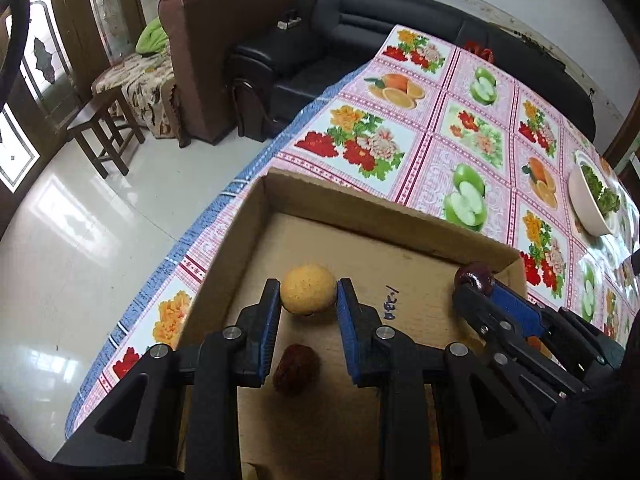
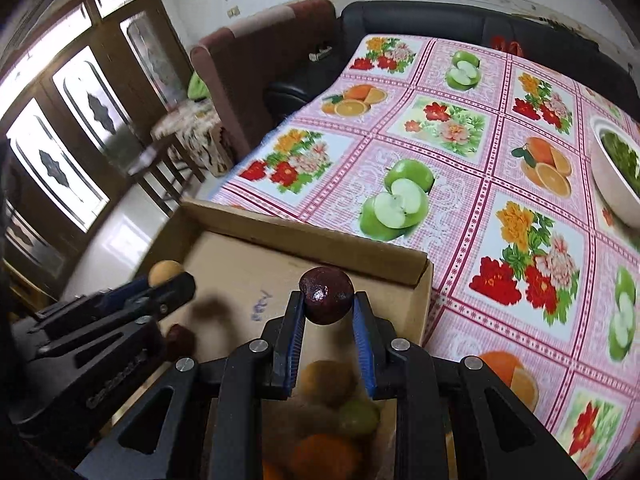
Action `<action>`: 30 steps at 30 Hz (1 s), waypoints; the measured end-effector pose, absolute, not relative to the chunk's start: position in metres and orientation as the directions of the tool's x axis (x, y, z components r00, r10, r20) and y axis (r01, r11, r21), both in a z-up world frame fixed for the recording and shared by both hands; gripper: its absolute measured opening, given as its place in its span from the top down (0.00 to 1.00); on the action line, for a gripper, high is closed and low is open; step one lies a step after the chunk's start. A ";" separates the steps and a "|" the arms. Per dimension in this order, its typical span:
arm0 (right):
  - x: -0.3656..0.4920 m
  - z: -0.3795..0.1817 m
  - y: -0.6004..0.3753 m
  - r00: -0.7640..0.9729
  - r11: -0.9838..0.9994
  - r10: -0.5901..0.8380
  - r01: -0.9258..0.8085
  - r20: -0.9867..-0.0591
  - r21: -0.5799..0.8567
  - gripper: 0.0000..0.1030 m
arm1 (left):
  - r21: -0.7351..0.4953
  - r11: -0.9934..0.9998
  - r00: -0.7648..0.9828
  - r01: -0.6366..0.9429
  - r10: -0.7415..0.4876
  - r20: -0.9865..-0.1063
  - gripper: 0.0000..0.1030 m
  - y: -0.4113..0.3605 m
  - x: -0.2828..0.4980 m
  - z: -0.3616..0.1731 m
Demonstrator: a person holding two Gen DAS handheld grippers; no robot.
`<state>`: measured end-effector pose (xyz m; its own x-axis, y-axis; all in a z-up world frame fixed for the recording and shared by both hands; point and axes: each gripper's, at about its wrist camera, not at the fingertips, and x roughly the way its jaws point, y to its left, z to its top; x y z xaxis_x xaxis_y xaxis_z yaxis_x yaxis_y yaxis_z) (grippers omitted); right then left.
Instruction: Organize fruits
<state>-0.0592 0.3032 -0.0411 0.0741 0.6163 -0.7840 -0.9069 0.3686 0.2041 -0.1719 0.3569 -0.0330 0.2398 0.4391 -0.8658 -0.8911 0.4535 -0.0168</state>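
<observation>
My left gripper (image 1: 308, 296) is shut on a small tan round fruit (image 1: 308, 289) and holds it over the open cardboard box (image 1: 384, 216). A dark wrinkled red fruit (image 1: 295, 367) lies on the box floor below it. My right gripper (image 2: 327, 300) is shut on a dark maroon round fruit (image 2: 327, 295) above the box (image 2: 320, 240). Below it in the box lie a brown fruit (image 2: 326, 380), a green fruit (image 2: 358, 416) and an orange fruit (image 2: 320, 456). Each gripper shows in the other's view: the right gripper (image 1: 474, 280), the left gripper (image 2: 168, 276).
The box sits at the near left edge of a table with a fruit-and-flower print cloth (image 2: 440, 152). A white bowl of greens (image 2: 616, 172) stands at the right. A black sofa (image 1: 360, 36), a brown armchair (image 1: 224, 52) and a wooden stool (image 1: 104, 128) stand beyond the table.
</observation>
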 end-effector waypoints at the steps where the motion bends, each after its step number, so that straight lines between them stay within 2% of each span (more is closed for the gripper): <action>1: -0.059 -0.043 0.305 0.076 0.369 0.610 -0.908 -0.789 0.198 0.76 | -0.015 0.452 0.235 -0.892 0.435 -0.869 0.75 0.358 -0.172 -0.035; 16: -0.060 -0.054 0.319 0.076 0.341 0.553 -0.930 -0.830 0.141 0.75 | -0.033 0.441 0.220 -0.897 0.382 -0.898 0.74 0.361 -0.172 -0.049; 18: -0.059 -0.053 0.318 0.070 0.347 0.559 -0.925 -0.826 0.156 0.69 | -0.044 0.444 0.226 -0.895 0.367 -0.903 0.73 0.360 -0.174 -0.048; 21: -0.057 -0.048 0.311 0.063 0.349 0.584 -0.920 -0.810 0.180 0.57 | -0.046 0.446 0.236 -0.894 0.380 -0.895 0.65 0.353 -0.178 -0.043; 30: -0.059 -0.021 0.270 0.033 0.301 0.644 -0.929 -0.764 0.214 0.54 | -0.072 0.488 0.307 -0.870 0.420 -0.854 0.61 0.295 -0.206 -0.019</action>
